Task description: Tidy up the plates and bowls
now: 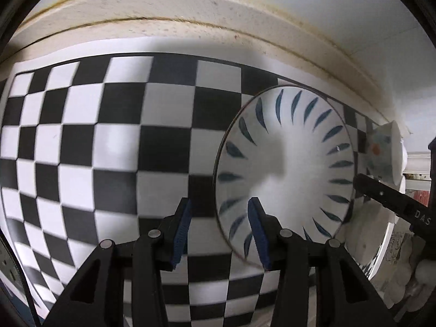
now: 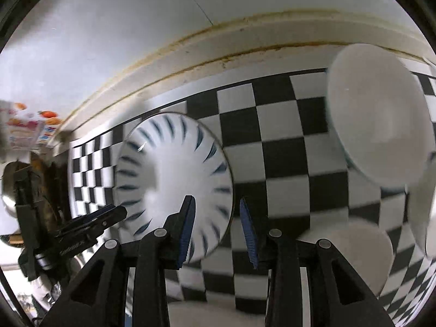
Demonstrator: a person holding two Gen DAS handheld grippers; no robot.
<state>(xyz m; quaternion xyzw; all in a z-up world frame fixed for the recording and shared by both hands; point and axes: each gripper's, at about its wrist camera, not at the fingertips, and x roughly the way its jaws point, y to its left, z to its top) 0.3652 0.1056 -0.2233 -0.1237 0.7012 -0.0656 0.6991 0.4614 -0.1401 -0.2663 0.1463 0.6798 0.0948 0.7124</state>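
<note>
Left hand-held gripper [image 1: 220, 212]: blue-padded jaws parted, straddling near rim of white ceramic bowl with dark blue leaf strokes [image 1: 286, 163], not closed on it. Right hand-held gripper [image 2: 218, 212]: jaws likewise parted over same bowl's opposite rim, holding nothing. Bowl resting on black-and-white chequered desk [image 1: 109, 141]. Plain white bowl [image 2: 381, 125] well apart, at upper right of right view. Lettering "DAS" legible on right gripper's body in left view.
</note>
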